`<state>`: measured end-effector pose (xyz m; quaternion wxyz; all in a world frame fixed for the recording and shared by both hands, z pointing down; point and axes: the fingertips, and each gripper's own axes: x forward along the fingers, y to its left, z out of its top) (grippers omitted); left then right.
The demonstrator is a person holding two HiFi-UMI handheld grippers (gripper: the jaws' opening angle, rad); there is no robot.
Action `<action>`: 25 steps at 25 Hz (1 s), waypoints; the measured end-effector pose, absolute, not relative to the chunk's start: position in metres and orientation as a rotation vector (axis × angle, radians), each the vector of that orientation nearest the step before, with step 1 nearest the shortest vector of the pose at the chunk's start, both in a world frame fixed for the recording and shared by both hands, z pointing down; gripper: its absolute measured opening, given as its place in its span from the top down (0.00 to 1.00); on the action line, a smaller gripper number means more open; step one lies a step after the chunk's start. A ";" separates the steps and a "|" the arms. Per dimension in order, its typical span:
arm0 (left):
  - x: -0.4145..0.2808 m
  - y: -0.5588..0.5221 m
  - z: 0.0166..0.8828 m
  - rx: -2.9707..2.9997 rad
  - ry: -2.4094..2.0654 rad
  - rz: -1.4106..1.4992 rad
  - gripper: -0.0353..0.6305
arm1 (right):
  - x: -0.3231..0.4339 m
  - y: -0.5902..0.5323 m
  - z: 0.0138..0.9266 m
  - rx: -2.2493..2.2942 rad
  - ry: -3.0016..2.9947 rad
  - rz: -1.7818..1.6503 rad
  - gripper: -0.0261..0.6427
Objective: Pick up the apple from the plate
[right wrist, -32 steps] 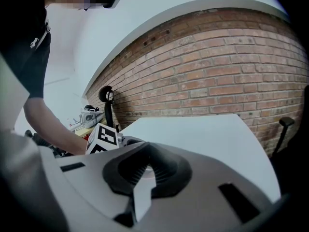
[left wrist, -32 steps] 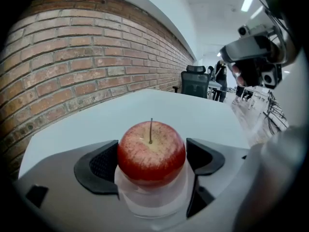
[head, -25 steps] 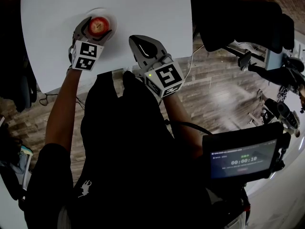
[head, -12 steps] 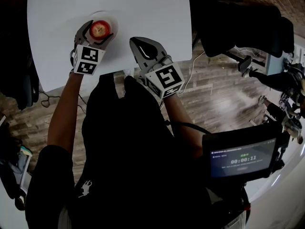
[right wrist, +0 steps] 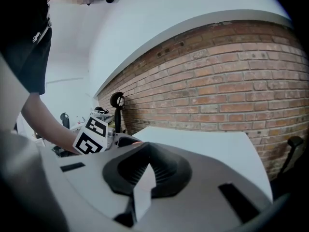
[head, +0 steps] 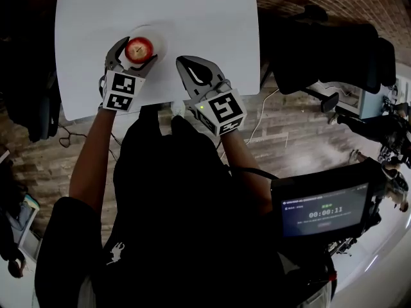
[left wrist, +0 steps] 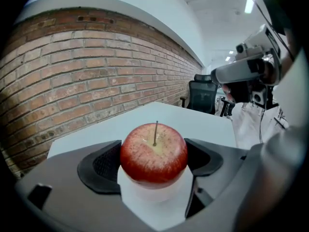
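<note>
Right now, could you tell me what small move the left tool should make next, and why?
Probably lift the left tool straight up: its jaws appear to press both sides of the apple, which rests on the plate, stem upright.

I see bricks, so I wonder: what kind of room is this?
Probably an office or lab: there's a brick wall, a black office chair and a white table.

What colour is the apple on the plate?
The apple is red, finely speckled, yellowish near the top; clearest in the left gripper view.
</note>
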<state>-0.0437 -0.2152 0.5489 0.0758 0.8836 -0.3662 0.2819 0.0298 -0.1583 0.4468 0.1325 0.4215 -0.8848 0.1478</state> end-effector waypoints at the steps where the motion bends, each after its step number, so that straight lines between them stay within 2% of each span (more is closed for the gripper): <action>1: -0.042 -0.211 0.535 2.649 -1.101 0.843 0.33 | 0.031 -0.157 0.437 1.220 -2.574 0.428 0.96; 14: -0.054 -0.188 0.469 2.675 -1.198 0.794 0.33 | 0.024 -0.160 0.397 1.176 -2.679 0.364 0.96; 25: -0.061 -0.166 0.447 2.643 -1.275 0.750 0.33 | 0.026 -0.154 0.381 1.146 -2.698 0.296 0.96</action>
